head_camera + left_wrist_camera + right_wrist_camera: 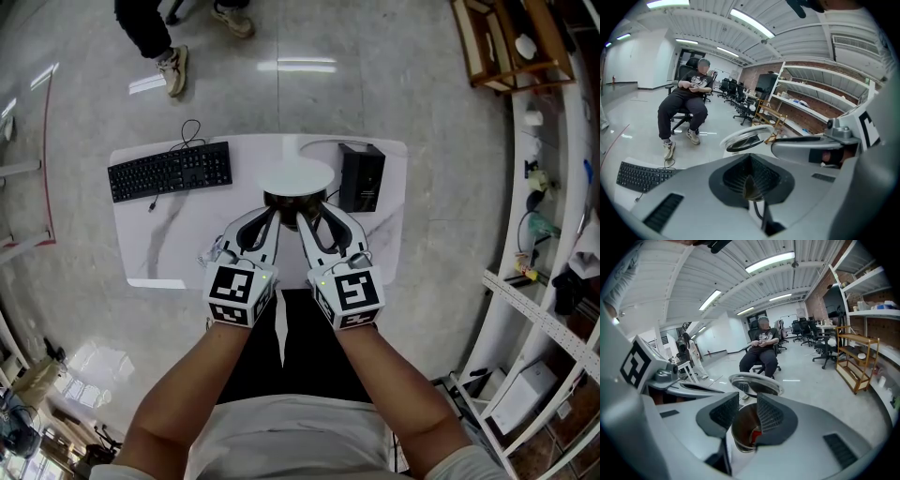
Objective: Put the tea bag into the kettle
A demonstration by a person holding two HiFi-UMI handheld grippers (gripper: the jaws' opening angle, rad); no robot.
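The kettle (281, 199) stands at the middle of the white table (159, 234), its round lid (295, 175) tipped up and open. Both grippers hang side by side just over its mouth. My right gripper (747, 401) is open. Between its pads I look down into the brown kettle (740, 427), where the red tea bag (756, 434) lies against the inner wall, apart from the pads. The lid (754, 383) stands just beyond. My left gripper (750, 159) has its pads together, with only a thin dark sliver between them. The lid (745, 138) lies ahead of it.
A black keyboard (170, 171) lies at the table's far left and a black box (361, 176) stands right of the kettle. A person (686, 108) sits on a chair beyond the table. Wooden and metal shelves (525, 47) line the right side.
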